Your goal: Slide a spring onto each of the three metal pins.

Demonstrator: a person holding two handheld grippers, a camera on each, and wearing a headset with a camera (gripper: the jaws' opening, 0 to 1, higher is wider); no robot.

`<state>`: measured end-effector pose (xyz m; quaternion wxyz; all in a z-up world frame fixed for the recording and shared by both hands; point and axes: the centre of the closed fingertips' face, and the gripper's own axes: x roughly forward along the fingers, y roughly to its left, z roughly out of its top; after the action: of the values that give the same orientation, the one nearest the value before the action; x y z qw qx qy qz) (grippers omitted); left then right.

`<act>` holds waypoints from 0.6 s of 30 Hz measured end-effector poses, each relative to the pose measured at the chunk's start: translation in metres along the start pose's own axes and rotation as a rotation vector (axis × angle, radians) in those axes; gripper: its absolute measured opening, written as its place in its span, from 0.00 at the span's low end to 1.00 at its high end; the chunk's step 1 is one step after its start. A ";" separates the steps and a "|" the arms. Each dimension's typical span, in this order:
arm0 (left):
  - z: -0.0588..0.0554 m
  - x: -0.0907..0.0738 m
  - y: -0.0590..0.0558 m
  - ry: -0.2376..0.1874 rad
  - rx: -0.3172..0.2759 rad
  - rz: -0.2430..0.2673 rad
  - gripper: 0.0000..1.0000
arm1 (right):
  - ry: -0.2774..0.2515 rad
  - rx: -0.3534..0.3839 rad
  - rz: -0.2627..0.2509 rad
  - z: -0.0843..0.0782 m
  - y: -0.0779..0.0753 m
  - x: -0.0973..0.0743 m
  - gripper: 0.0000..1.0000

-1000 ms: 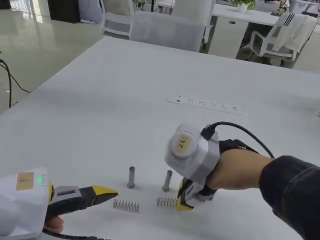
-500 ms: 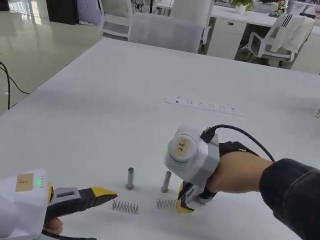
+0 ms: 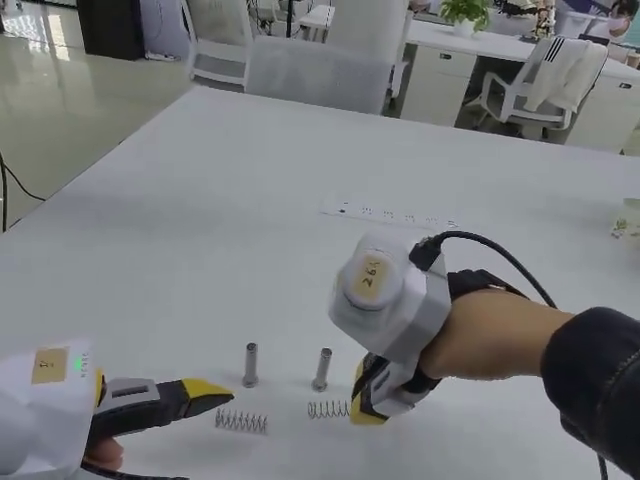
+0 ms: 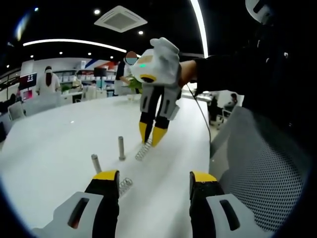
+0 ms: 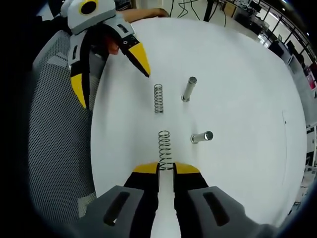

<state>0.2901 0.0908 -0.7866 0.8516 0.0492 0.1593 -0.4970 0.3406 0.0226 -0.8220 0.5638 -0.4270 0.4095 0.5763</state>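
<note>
Pinching one end of a thin silvery coil spring [image 5: 165,148] in the clenched right tongs [image 5: 166,168], the rest lying flat straight ahead of the tips. Holding the left tongs [image 4: 154,176] released, jaws wide apart, the other spring [image 4: 125,185] lying just ahead of the left tip. Standing upright beyond the springs, a short grey pin [image 3: 250,364] and a second pin [image 3: 322,369]. Resting on a white table [image 3: 250,200] in an office. Catching ceiling lights [image 4: 74,42] in the left gripper view, and a power strip [image 3: 395,213] in the head view.

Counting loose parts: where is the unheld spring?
Head view: the free spring lies on the table just right of the left gripper, in front of the left-hand pin.
</note>
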 end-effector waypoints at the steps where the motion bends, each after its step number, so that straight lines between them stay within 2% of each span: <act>1: 0.001 0.001 0.000 0.000 0.004 -0.003 0.52 | -0.007 -0.003 0.003 0.003 0.003 -0.003 0.07; 6: 0.006 0.004 0.000 0.003 0.028 -0.015 0.50 | -0.030 -0.022 0.013 0.014 0.013 -0.013 0.08; 12: 0.010 0.007 -0.002 0.010 0.060 -0.030 0.47 | -0.032 -0.044 0.012 0.022 0.019 -0.019 0.08; 18: 0.015 0.010 -0.003 0.001 0.094 -0.042 0.39 | -0.040 -0.062 0.025 0.032 0.028 -0.023 0.08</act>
<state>0.2952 0.0776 -0.7751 0.8376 0.0861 0.1372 -0.5217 0.3112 0.0454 -0.7912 0.5510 -0.4277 0.3855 0.6040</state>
